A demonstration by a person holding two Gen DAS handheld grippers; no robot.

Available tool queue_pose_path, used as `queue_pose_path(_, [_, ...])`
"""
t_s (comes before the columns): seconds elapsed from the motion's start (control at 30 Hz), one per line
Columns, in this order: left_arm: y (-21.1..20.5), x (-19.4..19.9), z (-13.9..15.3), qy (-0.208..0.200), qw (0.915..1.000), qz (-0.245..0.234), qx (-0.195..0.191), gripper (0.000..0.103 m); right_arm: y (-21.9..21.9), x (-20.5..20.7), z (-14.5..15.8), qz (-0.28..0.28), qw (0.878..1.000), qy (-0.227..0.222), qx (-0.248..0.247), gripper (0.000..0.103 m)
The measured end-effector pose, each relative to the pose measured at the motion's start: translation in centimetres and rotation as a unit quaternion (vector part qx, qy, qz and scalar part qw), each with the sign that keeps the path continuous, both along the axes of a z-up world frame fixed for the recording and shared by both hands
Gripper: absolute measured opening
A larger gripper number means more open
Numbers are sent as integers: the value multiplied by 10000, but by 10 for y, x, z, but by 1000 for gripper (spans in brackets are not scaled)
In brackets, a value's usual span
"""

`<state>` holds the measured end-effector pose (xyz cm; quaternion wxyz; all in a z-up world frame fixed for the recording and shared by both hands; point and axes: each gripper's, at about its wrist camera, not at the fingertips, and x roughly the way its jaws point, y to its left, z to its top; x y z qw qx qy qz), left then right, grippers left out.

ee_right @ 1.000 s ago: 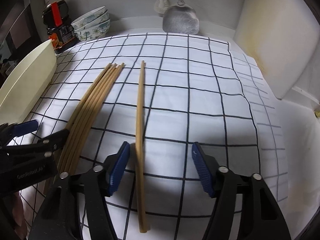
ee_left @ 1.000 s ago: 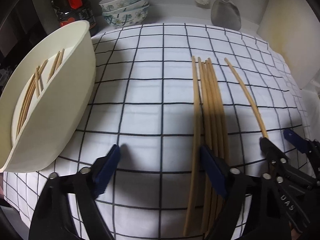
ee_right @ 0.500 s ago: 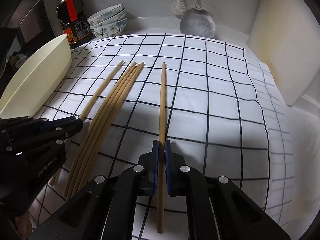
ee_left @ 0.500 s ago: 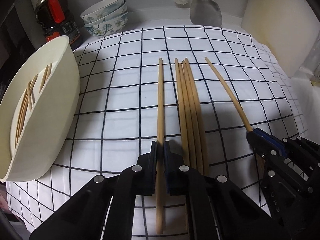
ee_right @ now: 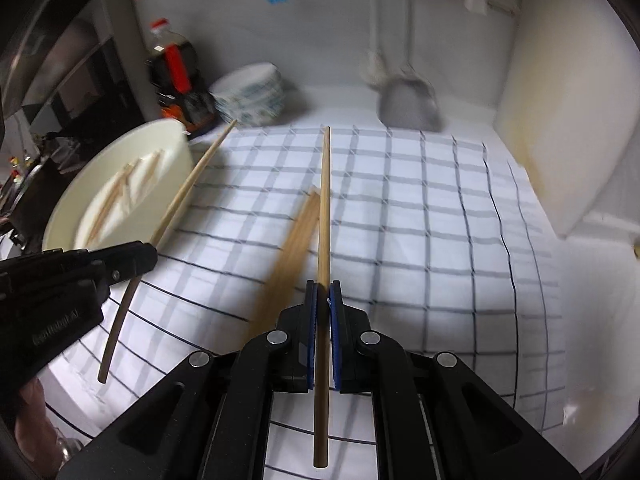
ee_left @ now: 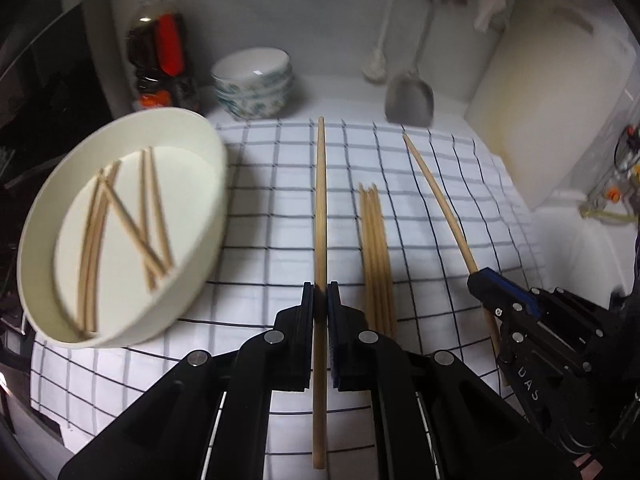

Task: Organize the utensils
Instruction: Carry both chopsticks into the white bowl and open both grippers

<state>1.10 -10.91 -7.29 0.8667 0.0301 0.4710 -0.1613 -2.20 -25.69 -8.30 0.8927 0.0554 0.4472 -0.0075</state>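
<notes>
My left gripper is shut on one wooden chopstick, which hangs above the checked cloth and points away from me. My right gripper is shut on a second chopstick, also clear of the cloth. Each gripper shows in the other's view: the right gripper with its stick, the left gripper with its stick. Between them a bundle of several chopsticks lies on the cloth. A cream oval tray at the left holds several more chopsticks.
Against the back wall stand a dark bottle with a red label and stacked patterned bowls. A metal spatula and a brush hang there. A pale cutting board leans at the right.
Both grippers went from open over the cloth to shut, each on one chopstick. Both have since risen, lifting their sticks off the cloth; the tray's inside now shows.
</notes>
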Motion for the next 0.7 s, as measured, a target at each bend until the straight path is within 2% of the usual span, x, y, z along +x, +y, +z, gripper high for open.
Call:
queue_pose_path(0.17, [54, 12, 29, -205, 9989, 417, -60, 7, 43, 21, 29, 337, 9989, -286, 141, 6])
queue_pose_path(0.33, [119, 33, 40, -299, 9951, 947, 21, 7, 104, 58, 43, 890, 9948, -442, 228, 6])
queue_pose_path(0.47, [162, 57, 39, -227, 9924, 1201, 106, 7, 147, 89, 43, 1167, 9917, -368, 394, 6])
queue_pose_path(0.7, [199, 91, 19, -44, 9908, 1346, 159, 7, 204, 132, 27, 1440, 9890, -164, 296, 6])
